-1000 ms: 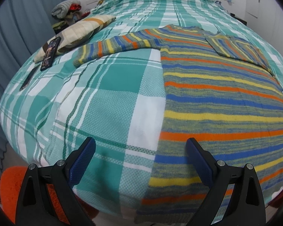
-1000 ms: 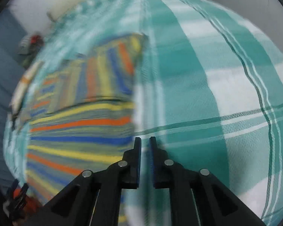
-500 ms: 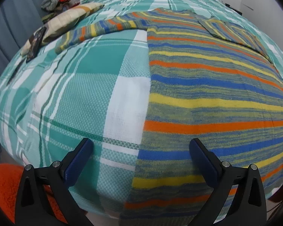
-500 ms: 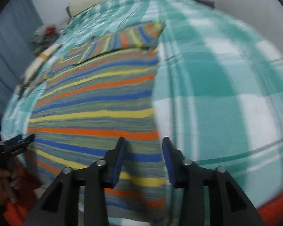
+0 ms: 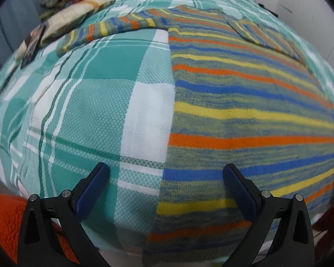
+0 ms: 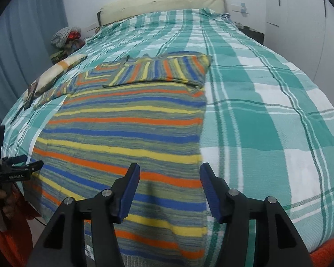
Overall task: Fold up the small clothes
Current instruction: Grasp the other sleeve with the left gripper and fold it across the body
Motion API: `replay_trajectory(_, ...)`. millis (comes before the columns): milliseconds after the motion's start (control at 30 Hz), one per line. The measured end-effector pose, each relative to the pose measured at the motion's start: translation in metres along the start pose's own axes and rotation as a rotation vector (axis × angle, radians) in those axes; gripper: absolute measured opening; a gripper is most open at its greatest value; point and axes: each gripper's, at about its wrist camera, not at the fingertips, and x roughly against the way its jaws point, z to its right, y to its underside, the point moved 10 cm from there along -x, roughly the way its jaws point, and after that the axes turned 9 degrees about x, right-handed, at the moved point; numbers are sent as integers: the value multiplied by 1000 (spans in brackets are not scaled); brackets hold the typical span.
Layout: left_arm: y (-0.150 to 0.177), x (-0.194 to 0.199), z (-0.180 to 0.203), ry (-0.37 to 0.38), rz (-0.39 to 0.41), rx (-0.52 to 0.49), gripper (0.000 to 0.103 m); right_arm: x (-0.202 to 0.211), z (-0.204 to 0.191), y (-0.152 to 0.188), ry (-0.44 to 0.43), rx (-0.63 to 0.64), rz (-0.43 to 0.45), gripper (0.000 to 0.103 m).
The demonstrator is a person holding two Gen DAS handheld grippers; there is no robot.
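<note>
A striped sweater (image 5: 245, 115) in orange, yellow, blue and green lies flat on the plaid bed (image 5: 89, 102), its hem hanging over the near edge. Its right sleeve (image 6: 158, 70) is folded across the chest; its left sleeve (image 5: 113, 27) stretches out to the left. My left gripper (image 5: 165, 173) is open and empty, straddling the sweater's left edge near the hem. My right gripper (image 6: 169, 173) is open and empty, over the sweater's right edge (image 6: 202, 133) near the hem. The left gripper also shows at the left edge of the right wrist view (image 6: 22, 166).
A pillow (image 5: 78, 15) and a dark phone (image 5: 33, 44) lie on the bed at the far left. A heap of clothes (image 6: 65, 36) sits at the back left beside a blue curtain (image 6: 17, 51). An orange rug (image 5: 4, 218) lies below the bed's near edge.
My right gripper has opened from shut and pulled back to the sweater's near right edge. My left gripper has moved closer to the sweater's left edge, still open.
</note>
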Motion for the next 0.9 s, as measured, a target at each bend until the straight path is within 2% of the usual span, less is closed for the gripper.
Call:
replay_trajectory(67, -13, 15, -5, 89, 13, 75, 101, 1, -2, -1, 1, 12, 8, 56)
replay_trajectory(133, -50, 33, -23, 187, 69, 170, 101, 5, -2, -4, 5, 23, 26, 56)
replay_trajectory(167, -65, 38, -33, 203, 88, 198, 101, 6, -2, -5, 6, 24, 32, 56)
replay_trajectory(267, -129, 41, -87, 206, 146, 310, 101, 4, -2, -5, 0, 27, 32, 58)
replay_trajectory(367, -188, 18, -159, 172, 176, 465, 100, 1, -3, -5, -8, 29, 23, 58)
replay_trajectory(400, -196, 7, -174, 164, 157, 499, 99, 0, -4, -5, -12, 31, 20, 58)
replay_trajectory(467, -209, -23, -199, 160, 86, 570, 83, -2, -6, -6, -9, 39, 18, 58)
replay_trajectory(567, -219, -51, -200, 245, 16, 641, 79, -4, -10, -5, 7, 70, 8, 58)
replay_trajectory(633, -224, -63, -190, 293, 0, 644, 79, -7, -13, -2, 14, 94, -4, 58)
replay_trajectory(700, -224, -79, -183, 295, -41, 649, 77, -9, -17, 0, 14, 110, -14, 58)
replay_trajectory(733, -224, -83, -185, 268, -41, 654, 66, -10, -18, 1, 14, 119, -17, 58)
replay_trajectory(767, -225, -85, -190, 224, -25, 663, 36, -11, -20, 0, 13, 128, -17, 58)
replay_trajectory(800, -226, -85, -195, 185, -15, 678, 15, -10, -22, 0, 13, 136, -14, 58)
replay_trajectory(833, -229, -82, -198, 188, -14, 696, 3, -9, -23, -1, 14, 144, -8, 58)
replay_trajectory(900, -243, -63, -195, 182, 43, 681, 2, -7, -25, -3, 13, 154, 4, 58)
